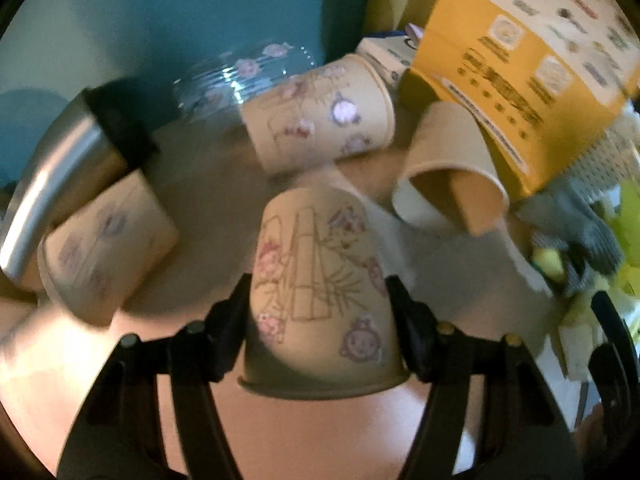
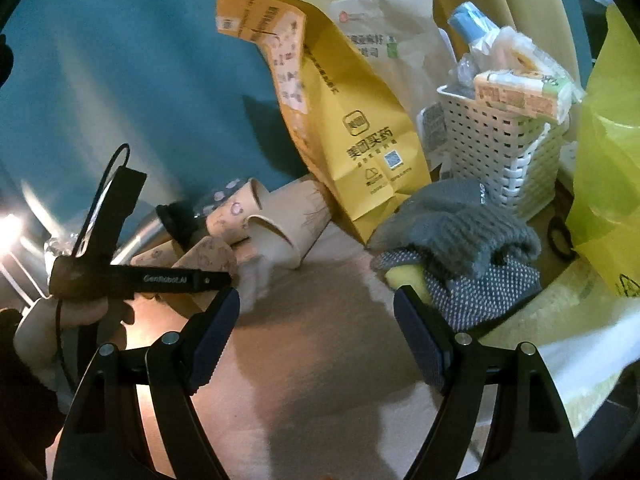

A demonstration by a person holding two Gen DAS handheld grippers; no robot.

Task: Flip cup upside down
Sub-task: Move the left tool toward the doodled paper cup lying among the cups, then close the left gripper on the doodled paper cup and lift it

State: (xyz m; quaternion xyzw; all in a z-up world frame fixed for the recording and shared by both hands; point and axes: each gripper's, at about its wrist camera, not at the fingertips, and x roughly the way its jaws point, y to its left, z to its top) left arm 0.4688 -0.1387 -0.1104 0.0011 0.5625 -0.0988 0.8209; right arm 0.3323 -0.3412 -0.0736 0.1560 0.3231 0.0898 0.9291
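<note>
My left gripper (image 1: 320, 312) is shut on a beige paper cup (image 1: 320, 300) printed with pink and purple cartoons. The cup's rim is toward the camera and its base points away, over the table. In the right wrist view the left gripper (image 2: 216, 278) shows at the left, held by a hand, with that cup (image 2: 208, 256) partly hidden behind it. My right gripper (image 2: 316, 312) is open and empty above the bare table. Other paper cups lie on their sides: a printed one (image 1: 320, 120) behind, another (image 1: 104, 248) at the left, a plain one (image 1: 448, 176) at the right.
A steel flask (image 1: 52, 184) with a black cap lies at the left. A yellow paper bag (image 2: 352, 132), a white perforated basket (image 2: 504, 148), grey gloves (image 2: 460, 240) and a yellow-green plastic bag (image 2: 608, 184) crowd the back and right. A teal wall (image 2: 120, 80) stands behind.
</note>
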